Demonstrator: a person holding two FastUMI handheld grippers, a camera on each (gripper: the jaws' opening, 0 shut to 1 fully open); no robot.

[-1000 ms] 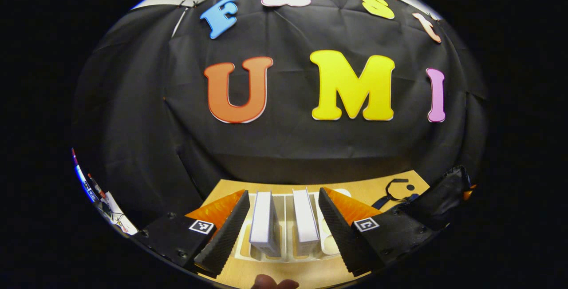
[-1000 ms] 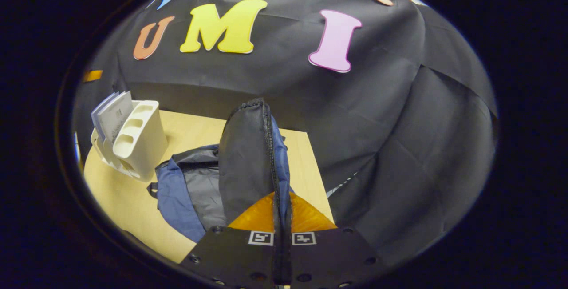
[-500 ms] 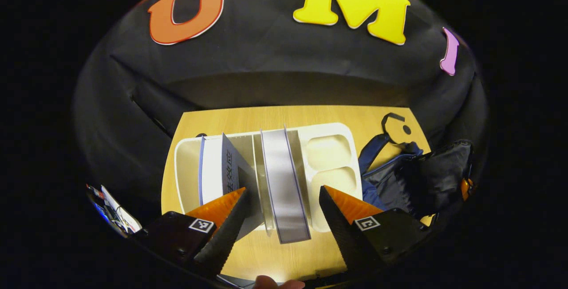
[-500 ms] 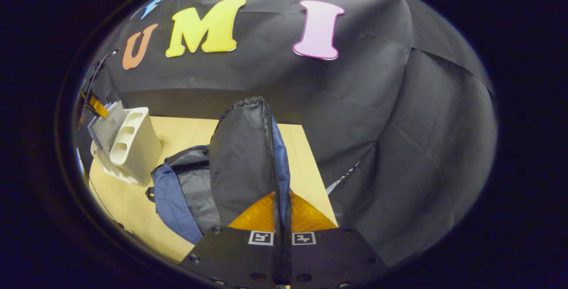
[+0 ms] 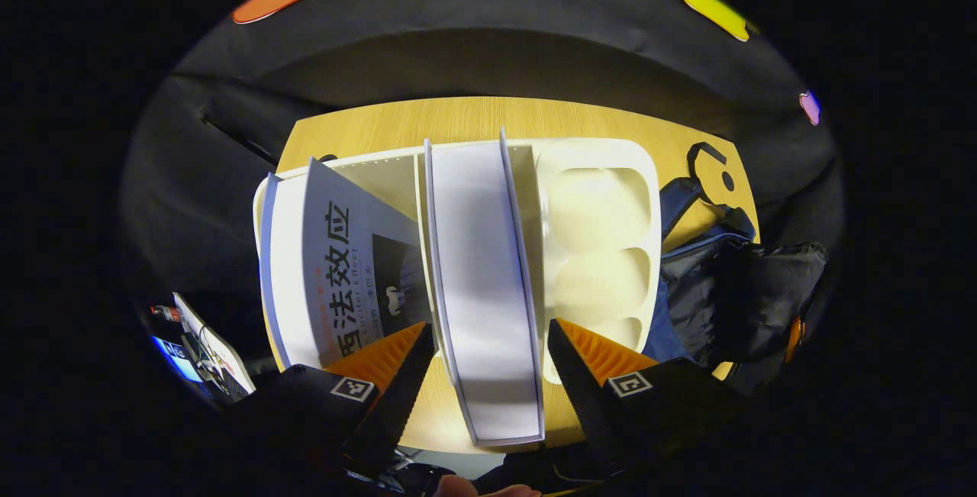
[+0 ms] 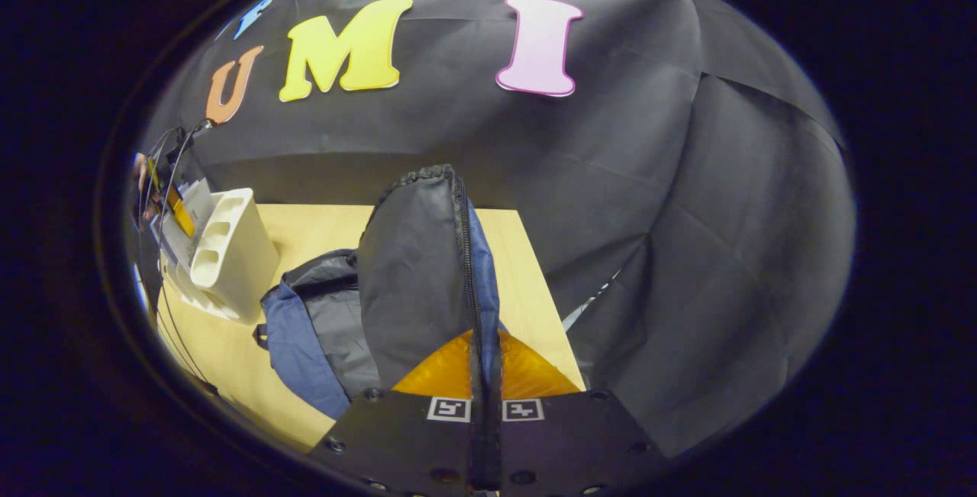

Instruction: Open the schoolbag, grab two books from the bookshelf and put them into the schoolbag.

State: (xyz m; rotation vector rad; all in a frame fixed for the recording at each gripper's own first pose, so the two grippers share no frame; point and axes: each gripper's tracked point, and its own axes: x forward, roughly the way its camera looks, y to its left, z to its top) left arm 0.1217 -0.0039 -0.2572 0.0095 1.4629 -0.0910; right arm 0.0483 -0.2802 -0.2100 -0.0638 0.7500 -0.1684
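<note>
In the left gripper view I look down on the white bookshelf (image 5: 595, 176). A white book (image 5: 481, 283) stands upright in it, between the spread fingers of my left gripper (image 5: 488, 375), which is open and not pressing on it. A second book (image 5: 336, 268) with a printed cover leans at the left. The blue and black schoolbag (image 5: 717, 291) lies to the right. In the right gripper view my right gripper (image 6: 482, 375) is shut on the schoolbag's black flap (image 6: 420, 268) and holds it up; the bookshelf (image 6: 229, 253) stands at the left.
The wooden table (image 6: 305, 230) carries the bookshelf and the bag; its far edge meets the black cloth wall. Cables and small devices (image 5: 198, 344) lie off the table's left side. The left gripper and a hand (image 6: 156, 184) show beyond the bookshelf in the right gripper view.
My left gripper has tilted down and come closer over the bookshelf, so the upright white book now lies between its open fingers. The right gripper keeps holding the bag's flap up, almost still.
</note>
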